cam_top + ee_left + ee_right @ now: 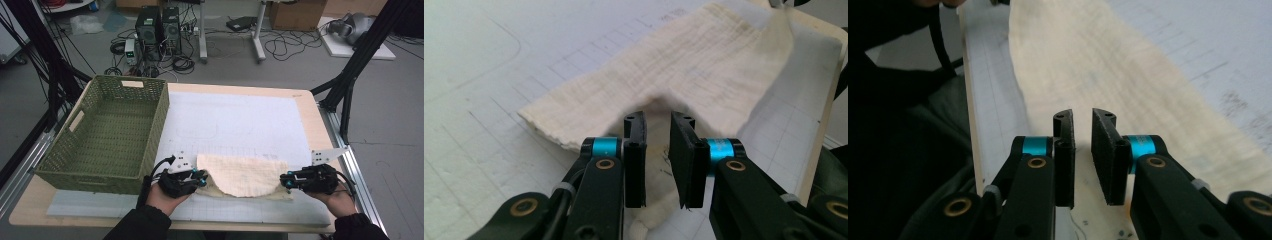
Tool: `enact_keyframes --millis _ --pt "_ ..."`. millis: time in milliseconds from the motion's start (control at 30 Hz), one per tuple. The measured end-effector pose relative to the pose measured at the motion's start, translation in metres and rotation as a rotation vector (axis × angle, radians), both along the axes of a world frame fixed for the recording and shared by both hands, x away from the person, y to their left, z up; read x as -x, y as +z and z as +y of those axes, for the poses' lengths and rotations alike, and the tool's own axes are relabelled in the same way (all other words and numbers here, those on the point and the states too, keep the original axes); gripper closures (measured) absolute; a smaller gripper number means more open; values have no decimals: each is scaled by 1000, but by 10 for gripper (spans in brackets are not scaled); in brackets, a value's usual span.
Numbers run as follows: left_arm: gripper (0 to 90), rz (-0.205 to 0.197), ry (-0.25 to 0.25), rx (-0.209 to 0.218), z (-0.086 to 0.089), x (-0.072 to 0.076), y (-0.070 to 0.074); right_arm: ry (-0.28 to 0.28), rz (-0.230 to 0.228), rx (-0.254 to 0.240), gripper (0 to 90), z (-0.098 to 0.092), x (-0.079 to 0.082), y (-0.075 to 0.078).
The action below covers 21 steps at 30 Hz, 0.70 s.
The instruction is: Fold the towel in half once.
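Observation:
A cream waffle-weave cloth [242,175] lies folded on the white gridded mat [235,120] near the table's front edge. My left gripper [202,177] is at the cloth's left end. In the left gripper view its jaws [658,120] stand a little apart, with a raised fold of the cloth [684,65] in the gap and no pad pressing on it. My right gripper [284,181] is at the cloth's right end. Its jaws [1082,117] are slightly parted just above the cloth [1088,60], gripping nothing.
A green woven basket [160,115] stands on the left of the table, close to my left hand. The mat stretches bare behind the cloth. The table's front edge [250,225] runs just below both hands. Cables and computers lie on the floor beyond.

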State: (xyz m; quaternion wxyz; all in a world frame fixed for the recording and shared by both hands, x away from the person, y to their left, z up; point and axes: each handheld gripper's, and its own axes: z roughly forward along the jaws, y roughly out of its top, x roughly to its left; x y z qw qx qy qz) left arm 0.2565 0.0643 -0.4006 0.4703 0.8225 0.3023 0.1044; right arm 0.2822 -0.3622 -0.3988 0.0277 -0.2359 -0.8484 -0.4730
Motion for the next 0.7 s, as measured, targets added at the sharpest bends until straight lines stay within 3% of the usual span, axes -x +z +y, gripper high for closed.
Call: enact_keyframes --millis 67,200,267,333,367,433,533,567,600,633,700 --pt "746 -4 -3 20 1 0 5 -28 -10 6 759 -2 -4 4" --pt "725 -24 11 9 -1 -4 8 -72 -13 11 721 -4 -13 2" --pt "715 -21 27 3 -3 -11 5 -146 -16 83 655 -1 -28 -8" --pt "712 -31 45 14 -5 -15 4 -154 -14 108 637 0 -33 -11" --pt "711 -12 53 39 -6 -21 4 -180 -29 158 622 3 -41 -17" --pt "707 -35 61 49 -7 -23 7 -176 -17 188 619 6 -47 -23" --pt "699 -34 58 36 -9 -25 7 -181 -30 225 619 8 -51 -28" --pt "696 -26 65 10 -12 -29 4 -183 -28 247 646 11 -54 -31" --pt "695 -26 65 10 -12 -29 4 -183 -28 247 646 11 -54 -31" --pt "694 -22 81 -20 -16 -36 -3 -166 -27 281 764 13 -56 -34" --pt "691 -10 103 -45 -20 -44 -10 -164 -32 299 876 14 -57 -35"
